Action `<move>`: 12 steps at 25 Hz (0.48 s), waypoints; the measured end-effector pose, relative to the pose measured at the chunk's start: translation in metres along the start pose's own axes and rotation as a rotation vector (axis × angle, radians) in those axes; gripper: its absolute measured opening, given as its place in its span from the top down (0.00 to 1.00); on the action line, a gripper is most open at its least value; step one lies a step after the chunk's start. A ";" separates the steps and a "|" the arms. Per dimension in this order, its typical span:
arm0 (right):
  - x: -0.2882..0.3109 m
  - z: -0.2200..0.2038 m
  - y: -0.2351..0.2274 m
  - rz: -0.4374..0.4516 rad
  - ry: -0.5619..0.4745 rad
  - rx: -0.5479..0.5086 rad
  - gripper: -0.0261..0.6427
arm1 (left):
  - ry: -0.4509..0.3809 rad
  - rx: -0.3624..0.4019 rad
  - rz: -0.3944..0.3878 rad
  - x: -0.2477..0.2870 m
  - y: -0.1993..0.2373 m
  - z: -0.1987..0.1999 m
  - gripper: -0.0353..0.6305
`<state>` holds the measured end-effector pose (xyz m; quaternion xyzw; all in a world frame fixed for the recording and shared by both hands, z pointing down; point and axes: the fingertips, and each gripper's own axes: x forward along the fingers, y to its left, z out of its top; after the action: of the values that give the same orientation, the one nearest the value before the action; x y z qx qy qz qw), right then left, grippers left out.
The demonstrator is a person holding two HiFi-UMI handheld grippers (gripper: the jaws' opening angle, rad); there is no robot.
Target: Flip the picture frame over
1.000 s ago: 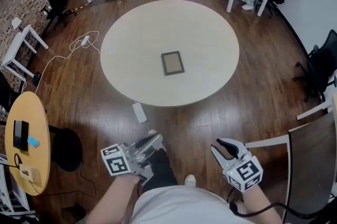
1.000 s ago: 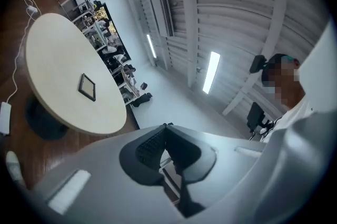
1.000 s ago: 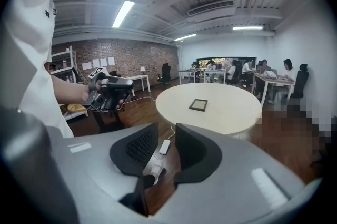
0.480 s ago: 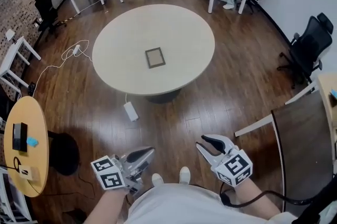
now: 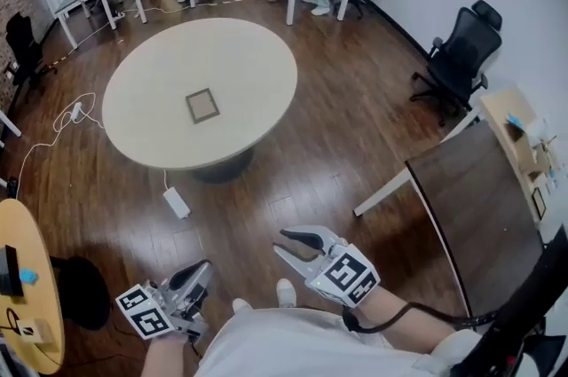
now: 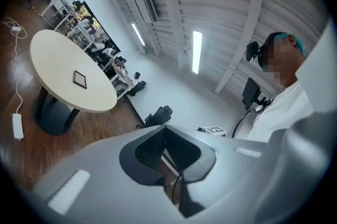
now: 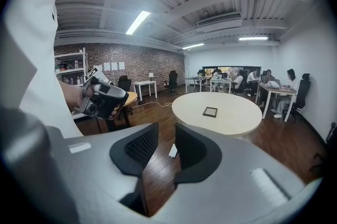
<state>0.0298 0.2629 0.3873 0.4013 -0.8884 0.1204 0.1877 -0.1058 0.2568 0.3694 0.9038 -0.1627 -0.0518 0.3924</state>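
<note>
The frame point(image 5: 201, 106) lies flat near the middle of the round bench point(image 5: 266, 56), and neither gripper touches it. In the head view both grippers are low over the wood floor point(image 5: 311, 153), close to the person's body and well apart from the bench.

The left gripper point(image 5: 197, 273) has its jaws closed together with nothing between them. Its own view looks level across the room, where the frame point(image 6: 80, 78) shows small, far off to the upper left on the bench point(image 6: 52, 54).

The right gripper point(image 5: 279, 240) is open and empty, and only floor shows through the gap between its jaws. In its own view the frame point(image 7: 210, 112) sits ahead and slightly right of the jaws, beyond their tips, on the bench point(image 7: 237, 117). A white power strip point(image 5: 177, 202) lies on the floor between the grippers and the bench.
</note>
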 end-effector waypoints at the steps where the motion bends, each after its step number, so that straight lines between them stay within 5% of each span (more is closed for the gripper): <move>1: -0.003 0.001 0.001 -0.007 0.001 0.001 0.81 | -0.003 -0.007 -0.009 -0.001 -0.001 -0.001 0.95; 12: -0.004 0.001 0.013 -0.041 0.003 0.001 0.81 | 0.023 0.016 -0.030 -0.009 0.001 -0.007 0.95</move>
<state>0.0226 0.2736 0.3840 0.4192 -0.8798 0.1174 0.1911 -0.1128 0.2642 0.3748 0.9098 -0.1451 -0.0458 0.3862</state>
